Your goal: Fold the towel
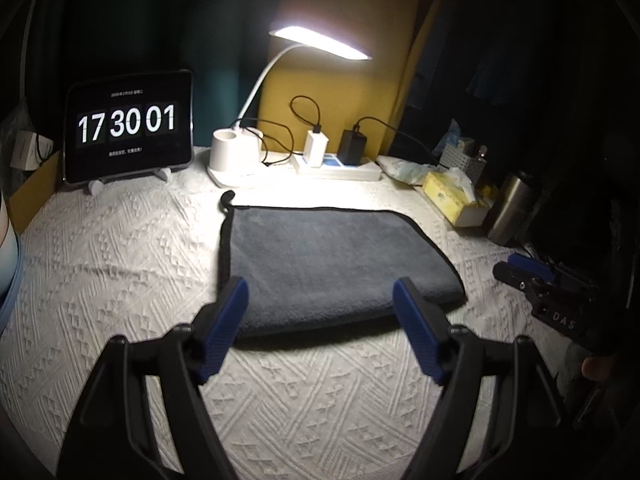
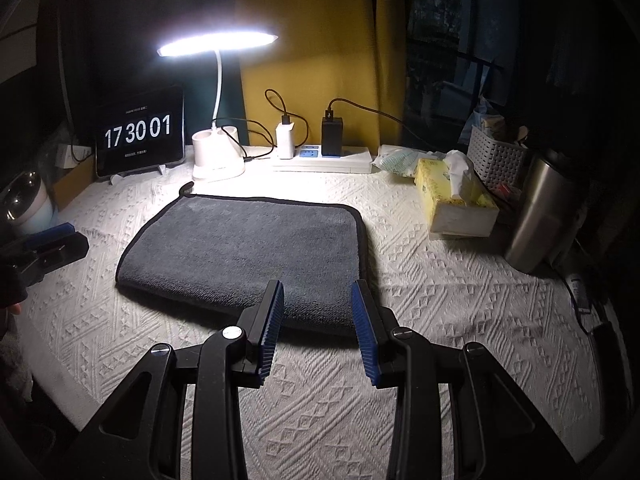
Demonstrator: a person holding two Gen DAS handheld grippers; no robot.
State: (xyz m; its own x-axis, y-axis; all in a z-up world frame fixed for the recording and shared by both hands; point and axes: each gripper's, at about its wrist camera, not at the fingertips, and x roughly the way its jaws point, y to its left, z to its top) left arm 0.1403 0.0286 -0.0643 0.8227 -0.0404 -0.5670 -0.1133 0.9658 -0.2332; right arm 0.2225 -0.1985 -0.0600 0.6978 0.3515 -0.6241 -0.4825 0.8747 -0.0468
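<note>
A dark grey towel (image 1: 332, 264) with black edging lies flat on the white textured table cover, doubled over with its fold along the near edge; it also shows in the right wrist view (image 2: 244, 252). My left gripper (image 1: 320, 292) is open and empty, hovering just above the towel's near edge. My right gripper (image 2: 318, 296) is open and empty, near the towel's near right corner. The right gripper also shows at the right in the left wrist view (image 1: 520, 270), and the left gripper at the left in the right wrist view (image 2: 52, 240).
At the back stand a tablet clock (image 1: 128, 124), a lit desk lamp (image 1: 248, 152) and a power strip (image 1: 340, 168) with chargers. A yellow tissue box (image 2: 452, 200), a steel tumbler (image 2: 540, 212) and a white basket (image 2: 496, 156) stand at the right.
</note>
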